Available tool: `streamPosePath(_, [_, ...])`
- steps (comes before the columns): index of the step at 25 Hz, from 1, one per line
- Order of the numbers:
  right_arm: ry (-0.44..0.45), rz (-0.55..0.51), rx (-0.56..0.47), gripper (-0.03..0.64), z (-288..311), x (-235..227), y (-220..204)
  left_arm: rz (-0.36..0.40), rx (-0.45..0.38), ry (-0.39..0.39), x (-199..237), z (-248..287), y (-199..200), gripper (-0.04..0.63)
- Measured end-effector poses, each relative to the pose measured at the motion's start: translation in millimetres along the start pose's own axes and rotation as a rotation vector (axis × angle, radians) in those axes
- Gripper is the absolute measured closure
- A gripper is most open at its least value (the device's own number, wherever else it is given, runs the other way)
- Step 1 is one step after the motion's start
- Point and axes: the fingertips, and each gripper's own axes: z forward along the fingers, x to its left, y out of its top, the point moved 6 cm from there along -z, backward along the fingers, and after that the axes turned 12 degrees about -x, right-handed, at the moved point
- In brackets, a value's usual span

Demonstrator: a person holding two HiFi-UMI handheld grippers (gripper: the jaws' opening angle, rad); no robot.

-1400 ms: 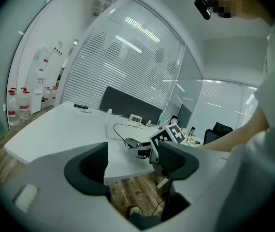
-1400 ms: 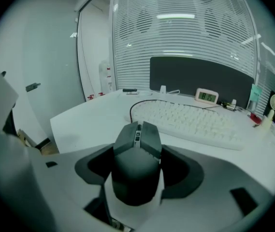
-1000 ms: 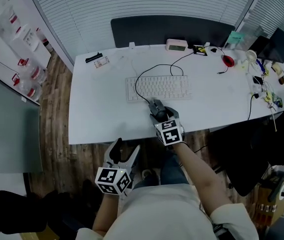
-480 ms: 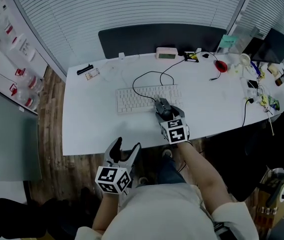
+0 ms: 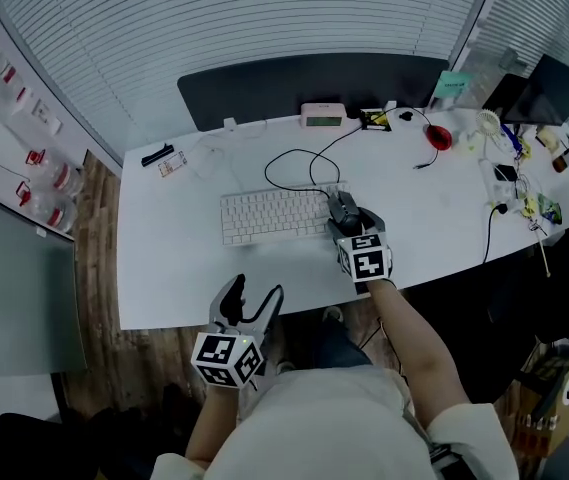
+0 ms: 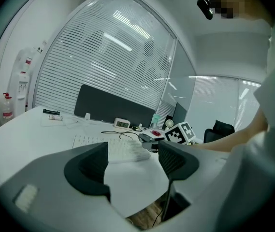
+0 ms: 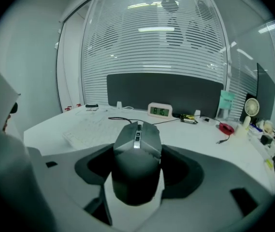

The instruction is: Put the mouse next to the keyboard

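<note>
A dark grey wired mouse (image 7: 137,158) sits between the jaws of my right gripper (image 7: 137,173), which is shut on its sides. In the head view the mouse (image 5: 343,208) is at the right end of the white keyboard (image 5: 272,215), close beside it, with my right gripper (image 5: 347,218) behind it. Its black cable (image 5: 289,158) loops back over the keyboard. My left gripper (image 5: 252,293) hangs open and holds nothing in front of the desk's near edge. In the left gripper view the jaws of my left gripper (image 6: 132,166) frame the keyboard (image 6: 120,148).
A white desk (image 5: 174,258) carries a small clock (image 5: 322,114) at the back, a black item (image 5: 157,154) at the far left and a red object (image 5: 437,136) with clutter at the right. A dark panel (image 5: 314,83) stands behind it. A black chair (image 5: 524,298) is on the right.
My right gripper has carried the mouse from the keyboard's front edge to its right end. The left gripper stays open below the desk edge.
</note>
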Motion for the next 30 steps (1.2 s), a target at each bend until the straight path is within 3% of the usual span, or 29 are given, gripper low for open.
streamPosePath(13, [-0.081,0.02,0.052,0.325,16,-82,-18,-0.008,0.011,0.013,-12,52,-3,0.281])
streamPosePath(30, [-0.148,0.073,0.181,0.325,36,-154,-59,-0.012,0.048,0.023,-20,99,-9,0.281])
